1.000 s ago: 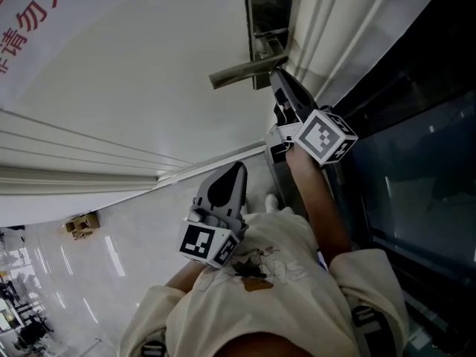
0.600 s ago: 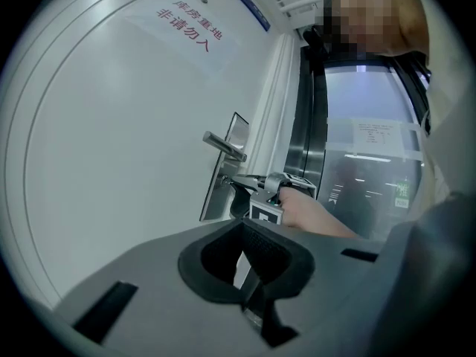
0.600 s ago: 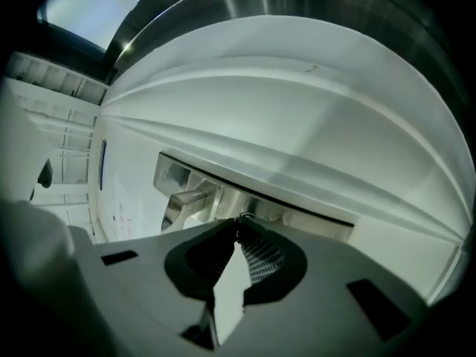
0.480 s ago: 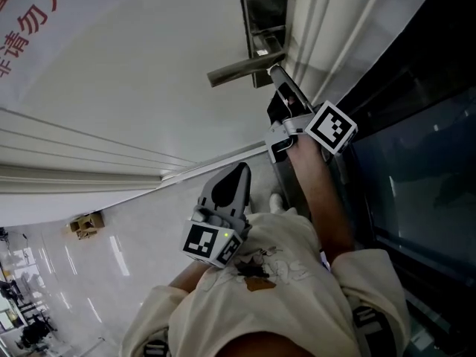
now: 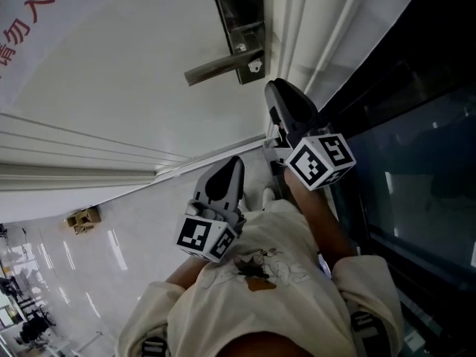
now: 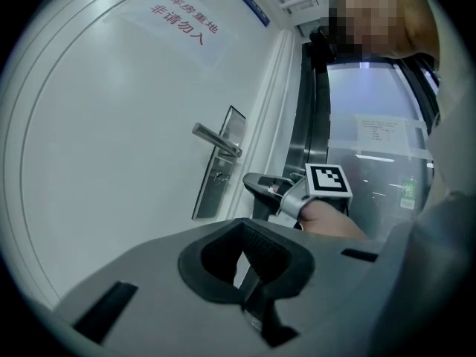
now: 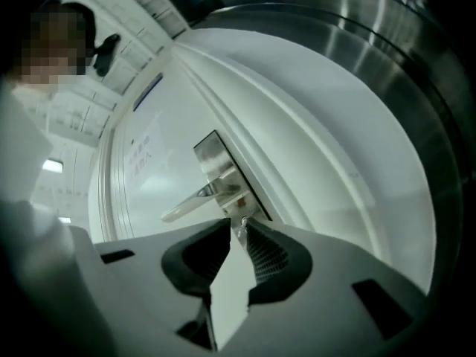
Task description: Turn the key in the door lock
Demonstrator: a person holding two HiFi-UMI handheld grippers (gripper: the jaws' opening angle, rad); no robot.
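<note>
Closest in the head view is the person's cream-coloured shirt, with both forearms reaching out of it. The left gripper, grey-black with a marker cube at its back, hangs low over the glossy pale floor, well away from the lock. Its own view shows the jaws together at the tips with nothing between them.

Further up, the right gripper points towards the lock and stops just short of it. Its jaws are opening; a clear gap shows between the ribbed pads, and they hold nothing.

Just beyond its tips is the small pale key. It sticks out of the lower end of the tall brushed-steel lock plate, beside the root of the straight metal lever handle.

The plate is mounted on the white door, which carries red characters at its far edge.
</note>
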